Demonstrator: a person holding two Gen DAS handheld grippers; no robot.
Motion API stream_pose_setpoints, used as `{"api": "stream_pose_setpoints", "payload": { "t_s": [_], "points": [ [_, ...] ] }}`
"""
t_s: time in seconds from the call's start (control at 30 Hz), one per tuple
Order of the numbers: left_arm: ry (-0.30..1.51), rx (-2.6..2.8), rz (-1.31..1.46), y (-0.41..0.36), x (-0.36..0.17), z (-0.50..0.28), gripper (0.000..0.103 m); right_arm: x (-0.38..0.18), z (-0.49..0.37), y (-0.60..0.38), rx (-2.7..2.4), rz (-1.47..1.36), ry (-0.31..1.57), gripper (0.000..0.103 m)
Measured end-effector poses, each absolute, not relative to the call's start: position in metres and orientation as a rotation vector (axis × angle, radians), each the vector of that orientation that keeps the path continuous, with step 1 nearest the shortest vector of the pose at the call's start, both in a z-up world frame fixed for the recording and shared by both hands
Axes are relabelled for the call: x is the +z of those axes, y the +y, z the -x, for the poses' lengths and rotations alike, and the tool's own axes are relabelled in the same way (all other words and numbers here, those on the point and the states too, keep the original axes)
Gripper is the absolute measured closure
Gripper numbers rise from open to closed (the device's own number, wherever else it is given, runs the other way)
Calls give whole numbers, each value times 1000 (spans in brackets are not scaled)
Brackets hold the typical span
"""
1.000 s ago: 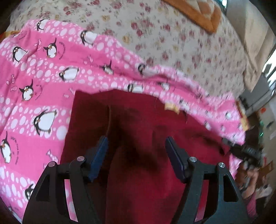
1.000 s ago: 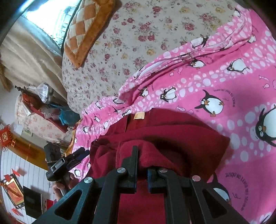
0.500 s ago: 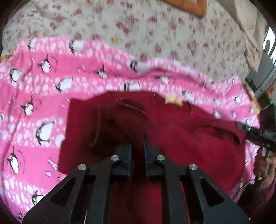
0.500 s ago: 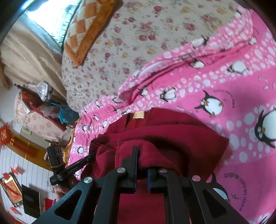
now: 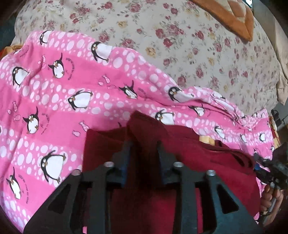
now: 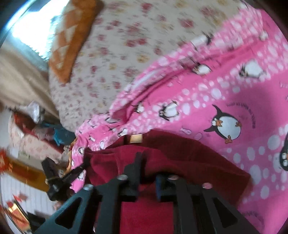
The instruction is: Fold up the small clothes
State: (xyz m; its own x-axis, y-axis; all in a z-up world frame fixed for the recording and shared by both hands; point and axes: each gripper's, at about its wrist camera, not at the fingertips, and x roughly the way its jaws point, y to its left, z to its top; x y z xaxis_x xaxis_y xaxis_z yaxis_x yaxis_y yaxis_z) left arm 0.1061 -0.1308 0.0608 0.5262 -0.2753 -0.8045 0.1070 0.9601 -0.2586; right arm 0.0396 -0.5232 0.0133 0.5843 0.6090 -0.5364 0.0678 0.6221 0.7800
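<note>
A dark red garment lies partly folded on a pink penguin blanket. It has a tan label at its far edge. My left gripper points down at it. Its jaws are opening, and a raised ridge of the red cloth stands loosely between them. The right gripper sits low over the same garment. Its jaws are opening too, with a fold of red cloth draped between and over its fingers. The right gripper also shows at the right edge of the left wrist view, with a person's hand on it.
Beyond the pink blanket, a floral bedspread covers the bed, with an orange cushion at its far end. In the right wrist view the bed's edge drops to cluttered furniture on the left. The left gripper is there too.
The left gripper went from wide open to shut on a pinch of red cloth, then parted, leaving a raised ridge. The right gripper was shut on a fold and has parted.
</note>
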Motion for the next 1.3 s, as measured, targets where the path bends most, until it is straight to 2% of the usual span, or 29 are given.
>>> {"api": "stream_pose_setpoints", "payload": {
  "t_s": [0.03, 0.1, 0.33, 0.5, 0.63, 0.73, 0.83, 0.97, 1.0, 1.03, 1.1, 1.2, 1.27, 1.3],
  "points": [
    [977, -225, 187, -126, 64, -105, 49, 15, -38, -528, 375, -887, 888, 65],
    [958, -209, 196, -115, 72, -100, 38, 22, -30, -539, 385, -922, 844, 61],
    [973, -245, 157, -102, 79, -60, 38, 63, -9, -509, 420, -623, 811, 61],
    [1041, -219, 115, -94, 59, -39, 38, 31, -47, -476, 274, -426, 958, 61],
    [1044, -291, 177, -82, 64, -21, 38, 14, -61, -494, 184, -485, 987, 61],
    [1061, -354, 182, -79, 66, -6, 38, 39, -25, -499, 242, -497, 914, 61],
    [1101, -418, 167, -85, 60, 4, 38, 61, 20, -501, 339, -487, 888, 56],
    [1142, -465, 149, -98, 41, 12, 39, 71, 73, -494, 375, -400, 879, 54],
    [1139, -465, 144, -100, 39, 13, 46, 70, 81, -491, 372, -383, 885, 54],
    [1133, -466, 141, -102, 38, 14, 66, 67, 91, -488, 374, -370, 890, 54],
    [1128, -445, 142, -101, 40, 13, 84, 59, 99, -483, 393, -368, 903, 54],
    [1117, -436, 167, -92, 45, 13, 93, 42, 101, -469, 386, -308, 931, 57],
    [1100, -420, 155, -86, 50, 17, 94, 36, 98, -463, 359, -261, 946, 80],
    [1095, -413, 151, -83, 51, 19, 95, 37, 99, -464, 358, -254, 947, 87]
  ]
}}
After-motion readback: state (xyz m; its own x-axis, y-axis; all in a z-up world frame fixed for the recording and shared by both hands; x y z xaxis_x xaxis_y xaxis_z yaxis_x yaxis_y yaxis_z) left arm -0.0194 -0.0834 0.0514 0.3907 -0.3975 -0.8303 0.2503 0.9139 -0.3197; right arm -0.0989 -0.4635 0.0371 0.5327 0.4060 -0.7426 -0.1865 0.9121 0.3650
